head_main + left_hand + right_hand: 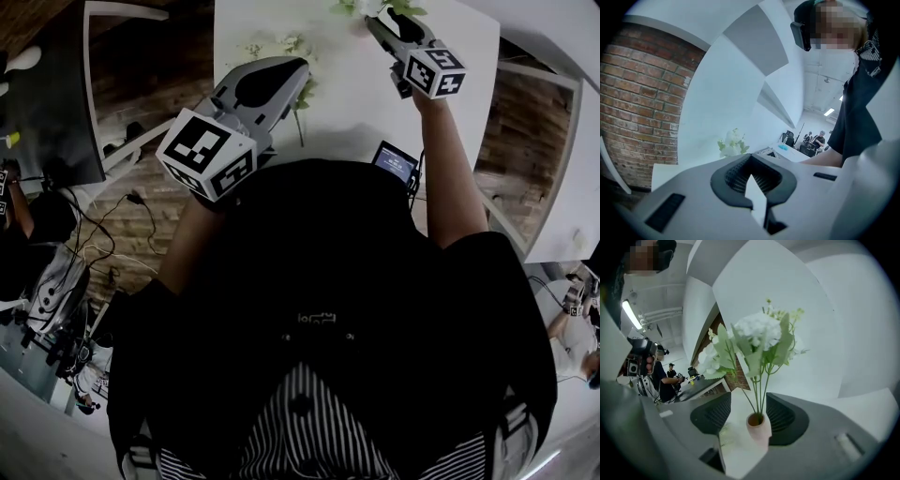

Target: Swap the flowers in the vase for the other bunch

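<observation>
Vase [758, 430] holding white flowers [759, 331], between parted fingers [712, 413] of right gripper [749, 400]

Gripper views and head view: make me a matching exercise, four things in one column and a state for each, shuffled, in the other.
Things:
1. left gripper
2. right gripper
3. vase
4. loose bunch

States:
A. lying flat, stem toward the person
B. jaws together, nothing between them
C. jaws apart, either side of something
D. pale pink, upright, holding white flowers

Pairs: 1-B, 2-C, 3-D, 4-A
</observation>
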`<state>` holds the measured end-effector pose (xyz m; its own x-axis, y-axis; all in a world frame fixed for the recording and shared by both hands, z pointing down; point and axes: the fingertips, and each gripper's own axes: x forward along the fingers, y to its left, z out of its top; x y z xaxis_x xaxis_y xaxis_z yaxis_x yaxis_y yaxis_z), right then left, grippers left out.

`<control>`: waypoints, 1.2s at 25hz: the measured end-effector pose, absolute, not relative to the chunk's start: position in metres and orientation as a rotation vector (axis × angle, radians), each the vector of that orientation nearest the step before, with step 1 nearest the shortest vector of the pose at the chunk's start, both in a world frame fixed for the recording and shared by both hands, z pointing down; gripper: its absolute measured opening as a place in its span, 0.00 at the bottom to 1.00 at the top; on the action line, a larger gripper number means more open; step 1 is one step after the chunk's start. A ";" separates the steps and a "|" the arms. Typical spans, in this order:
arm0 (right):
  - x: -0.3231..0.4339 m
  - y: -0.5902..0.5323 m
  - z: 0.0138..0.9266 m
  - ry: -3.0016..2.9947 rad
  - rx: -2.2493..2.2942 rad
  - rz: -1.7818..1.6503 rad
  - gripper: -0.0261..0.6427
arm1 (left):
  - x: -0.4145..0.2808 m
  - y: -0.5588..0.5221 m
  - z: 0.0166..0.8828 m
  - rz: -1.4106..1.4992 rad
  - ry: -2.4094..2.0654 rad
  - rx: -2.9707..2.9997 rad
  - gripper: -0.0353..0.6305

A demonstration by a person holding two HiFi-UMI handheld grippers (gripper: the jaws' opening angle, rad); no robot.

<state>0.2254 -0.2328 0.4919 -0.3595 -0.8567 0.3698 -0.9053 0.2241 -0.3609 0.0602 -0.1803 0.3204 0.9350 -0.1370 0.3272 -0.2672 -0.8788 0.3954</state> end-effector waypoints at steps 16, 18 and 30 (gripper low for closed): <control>0.195 -0.116 0.401 -2.406 1.646 0.662 0.05 | 0.068 -0.103 0.290 0.396 -0.182 2.742 0.06; 0.188 -0.106 0.374 -2.463 1.659 0.661 0.05 | 0.068 -0.095 0.289 0.396 -0.185 2.751 0.06; 0.178 -0.031 0.305 -2.590 1.614 0.605 0.05 | 0.089 -0.023 0.286 0.394 -0.147 2.767 0.06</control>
